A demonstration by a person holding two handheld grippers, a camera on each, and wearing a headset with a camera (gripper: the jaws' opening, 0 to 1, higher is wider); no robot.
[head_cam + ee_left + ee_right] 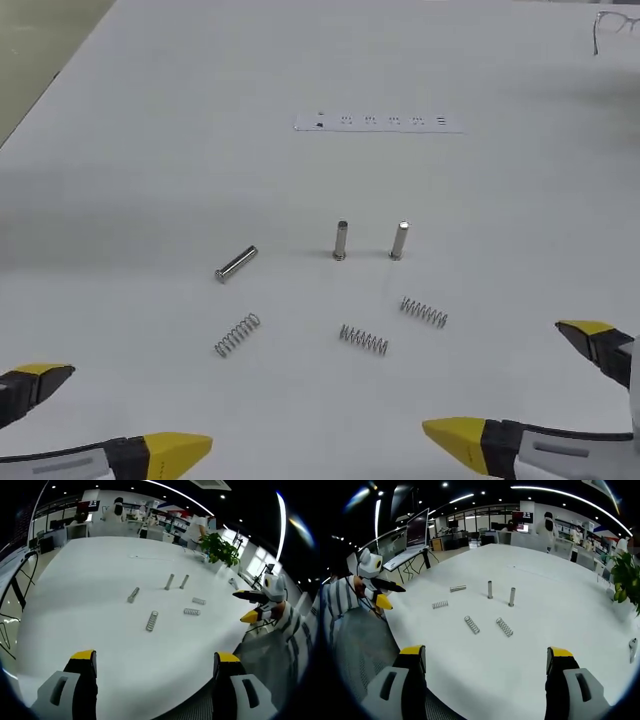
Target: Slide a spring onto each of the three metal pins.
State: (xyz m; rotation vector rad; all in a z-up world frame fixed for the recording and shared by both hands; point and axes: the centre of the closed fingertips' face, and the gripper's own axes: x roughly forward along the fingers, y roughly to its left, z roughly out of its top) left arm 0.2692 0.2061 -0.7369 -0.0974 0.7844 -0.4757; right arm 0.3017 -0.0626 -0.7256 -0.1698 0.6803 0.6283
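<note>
Two metal pins stand upright on the white table, the left one (341, 241) (169, 581) (490, 589) and the right one (399, 241) (184, 581) (512, 596). A third pin (236, 264) (133, 595) (458, 588) lies on its side to their left. Three springs lie loose in front: left spring (237, 335) (152, 620) (440, 604), middle spring (363, 340) (191, 612) (472, 624), right spring (424, 312) (199, 601) (504, 626). My left gripper (105, 410) (155, 662) and right gripper (520, 385) (487, 657) hover open at the table's near edge, holding nothing.
A white power strip (378, 122) lies flat at the back of the table. Eyeglasses (612, 28) rest at the far right corner. A potted plant (219, 550) stands past the table. People stand in the background office.
</note>
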